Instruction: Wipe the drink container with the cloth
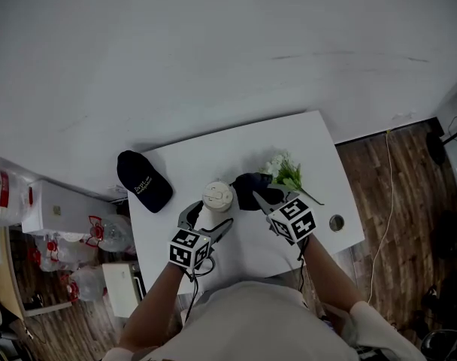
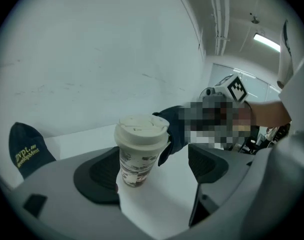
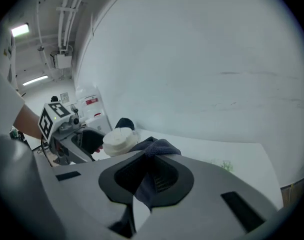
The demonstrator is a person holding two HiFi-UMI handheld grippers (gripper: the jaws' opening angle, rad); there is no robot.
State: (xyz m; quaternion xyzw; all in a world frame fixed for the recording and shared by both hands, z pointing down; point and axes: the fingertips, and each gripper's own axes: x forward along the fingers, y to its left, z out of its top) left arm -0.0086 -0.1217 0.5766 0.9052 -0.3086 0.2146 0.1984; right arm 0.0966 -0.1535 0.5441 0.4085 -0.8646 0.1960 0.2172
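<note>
Presently the cup stands upright near the middle of the table, between the spread jaws of the left gripper — close against one pad, clear of the other. The right gripper is clamped on the dark cloth, just to the cup's right, so a wipe would travel leftward. Only the left gripper view shows the gap; the right gripper view confirms the pinch.

Paper cup and dark cloth
The cup stands upright on the desk (white lid on); the cloth bunches beside it, seemingly touching the lid.
</note>
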